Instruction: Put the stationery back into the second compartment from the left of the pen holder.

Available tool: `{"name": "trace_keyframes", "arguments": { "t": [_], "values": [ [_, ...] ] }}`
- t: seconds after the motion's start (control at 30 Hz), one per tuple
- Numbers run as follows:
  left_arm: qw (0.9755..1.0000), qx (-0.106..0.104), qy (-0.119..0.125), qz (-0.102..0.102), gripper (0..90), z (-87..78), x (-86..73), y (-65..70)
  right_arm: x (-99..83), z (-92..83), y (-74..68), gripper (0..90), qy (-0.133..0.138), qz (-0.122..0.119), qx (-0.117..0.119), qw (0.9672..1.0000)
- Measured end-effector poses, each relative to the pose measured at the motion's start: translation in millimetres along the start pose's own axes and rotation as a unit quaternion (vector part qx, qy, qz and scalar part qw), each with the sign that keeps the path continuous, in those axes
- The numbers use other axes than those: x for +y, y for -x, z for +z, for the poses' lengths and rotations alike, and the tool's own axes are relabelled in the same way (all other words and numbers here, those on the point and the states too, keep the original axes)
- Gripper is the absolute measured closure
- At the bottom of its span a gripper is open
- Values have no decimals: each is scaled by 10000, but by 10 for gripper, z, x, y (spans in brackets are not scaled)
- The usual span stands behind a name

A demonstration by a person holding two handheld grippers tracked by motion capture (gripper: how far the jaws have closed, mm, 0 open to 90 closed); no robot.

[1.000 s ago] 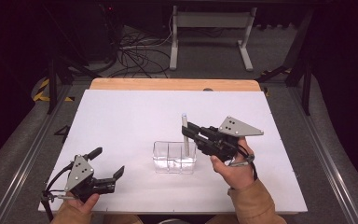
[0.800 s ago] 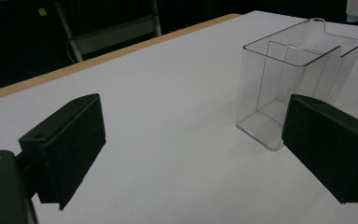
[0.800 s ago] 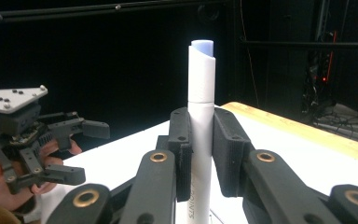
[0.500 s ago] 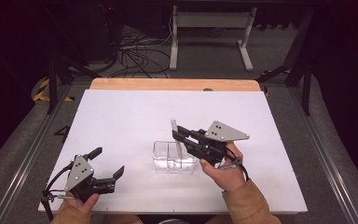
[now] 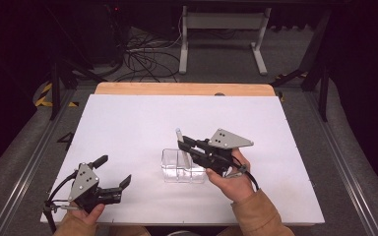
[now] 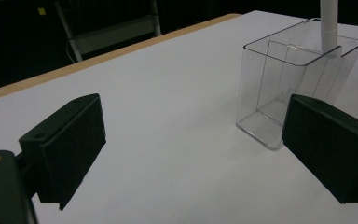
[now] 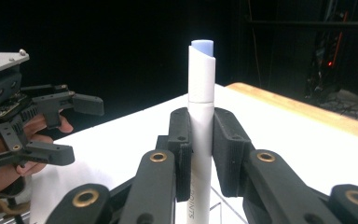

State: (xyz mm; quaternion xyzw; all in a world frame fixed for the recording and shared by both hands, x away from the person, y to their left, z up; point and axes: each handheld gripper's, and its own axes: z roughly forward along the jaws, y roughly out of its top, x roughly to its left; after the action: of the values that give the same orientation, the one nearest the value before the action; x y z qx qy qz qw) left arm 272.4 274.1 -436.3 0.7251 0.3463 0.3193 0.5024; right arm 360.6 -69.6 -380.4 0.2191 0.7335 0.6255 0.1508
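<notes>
In the right gripper view, the white pen [image 7: 200, 126] runs off the bottom edge at 6 o'clock, so its lower end is cut off. The small grey writing on it is too blurry to read. In the left gripper view, the pen's top is cut off at 1 o'clock, above the clear box [image 6: 289, 88].

Lab/studio: dark room, floor cables [image 5: 142, 54], metal stand [image 5: 221, 29], white table [image 5: 128, 128].
</notes>
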Motion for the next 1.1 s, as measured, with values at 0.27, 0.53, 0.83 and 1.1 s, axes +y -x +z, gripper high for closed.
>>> {"name": "trace_keyframes", "arguments": {
  "t": [0.27,0.53,0.83,1.1],
  "values": [
    [10000,16,-5,8,71,-4,-3,-5,-80,73,10,790,-227,17,-48,9997],
    [10000,15,0,-16,71,1,-5,-4,-158,131,16,790,-509,119,-82,9986],
    [10000,9,-3,-9,70,2,-4,-4,-190,135,20,787,-669,231,-83,9975],
    [10000,12,-8,-2,71,5,-4,-7,-146,78,38,460,-467,119,-176,9987]
  ]
}}
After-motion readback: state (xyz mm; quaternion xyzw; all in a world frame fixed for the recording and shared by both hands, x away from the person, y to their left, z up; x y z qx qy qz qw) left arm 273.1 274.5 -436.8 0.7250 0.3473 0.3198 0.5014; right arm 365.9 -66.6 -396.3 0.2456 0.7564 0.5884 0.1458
